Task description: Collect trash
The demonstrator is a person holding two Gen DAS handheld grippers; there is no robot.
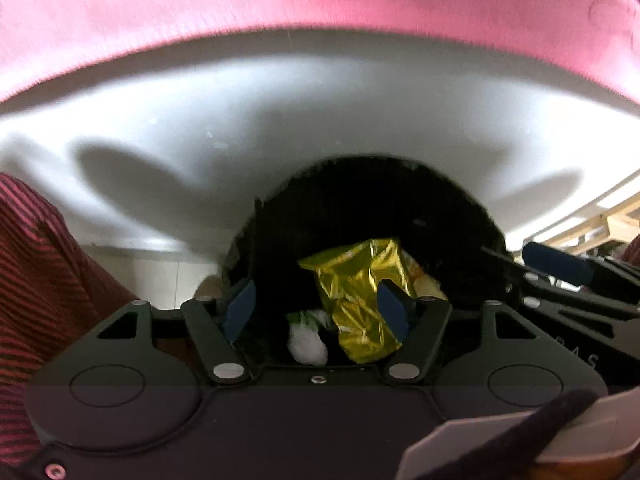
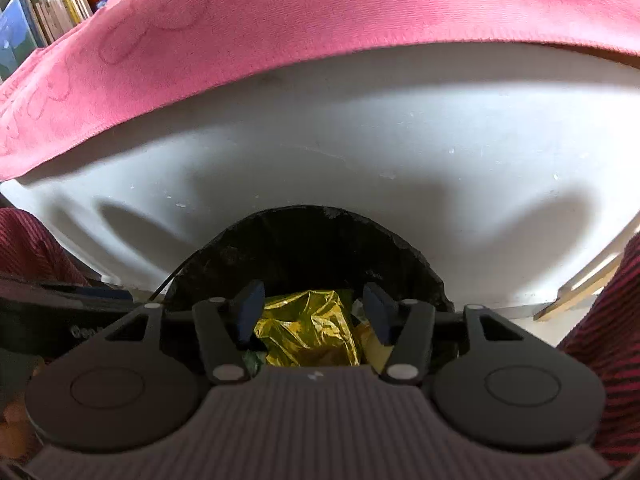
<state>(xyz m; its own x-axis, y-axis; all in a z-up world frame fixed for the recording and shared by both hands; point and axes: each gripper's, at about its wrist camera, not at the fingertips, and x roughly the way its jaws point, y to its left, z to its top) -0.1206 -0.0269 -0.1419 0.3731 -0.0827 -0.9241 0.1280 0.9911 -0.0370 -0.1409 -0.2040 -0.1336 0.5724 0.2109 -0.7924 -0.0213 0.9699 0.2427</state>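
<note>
Currently both the left gripper and right gripper hang with fingers spread above the crumpled yellow foil wrapper in the black-lined bin, so the drop-off step looks finished and fetching further trash comes next.

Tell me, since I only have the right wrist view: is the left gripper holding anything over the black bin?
Observer: No. The left gripper is open, and the gold wrapper sits down in the black bin, not pinched.
Operator: Is there anything in there besides the wrapper?
Observer: Yes. A white crumpled wad lies right beside the wrapper, on its left in the left wrist view.
</note>
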